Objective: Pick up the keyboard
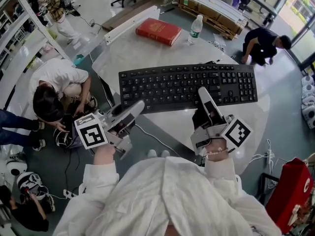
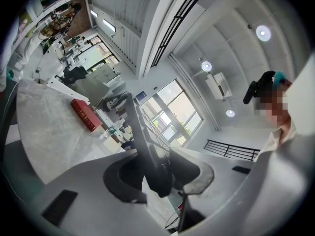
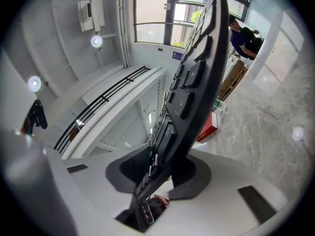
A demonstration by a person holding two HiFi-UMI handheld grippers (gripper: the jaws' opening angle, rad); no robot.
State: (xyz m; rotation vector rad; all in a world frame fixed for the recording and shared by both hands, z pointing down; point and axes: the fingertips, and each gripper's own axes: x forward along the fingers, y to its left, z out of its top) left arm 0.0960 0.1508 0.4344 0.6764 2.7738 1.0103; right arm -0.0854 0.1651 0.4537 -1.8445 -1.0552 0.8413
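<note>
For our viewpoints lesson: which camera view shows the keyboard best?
The head view: the whole keyboard shows from above, every key row visible. The left gripper view and the right gripper view show only its edge, clamped between the jaws.

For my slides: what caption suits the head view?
Left claw and right claw clamp the near edge of the black keyboard; red book and water bottle sit beyond on the marble table.

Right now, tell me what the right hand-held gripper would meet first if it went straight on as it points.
The keyboard: the right hand-held gripper is shut on its near edge. Beyond that, the line seems to run toward the water bottle, though depth is unclear.
</note>
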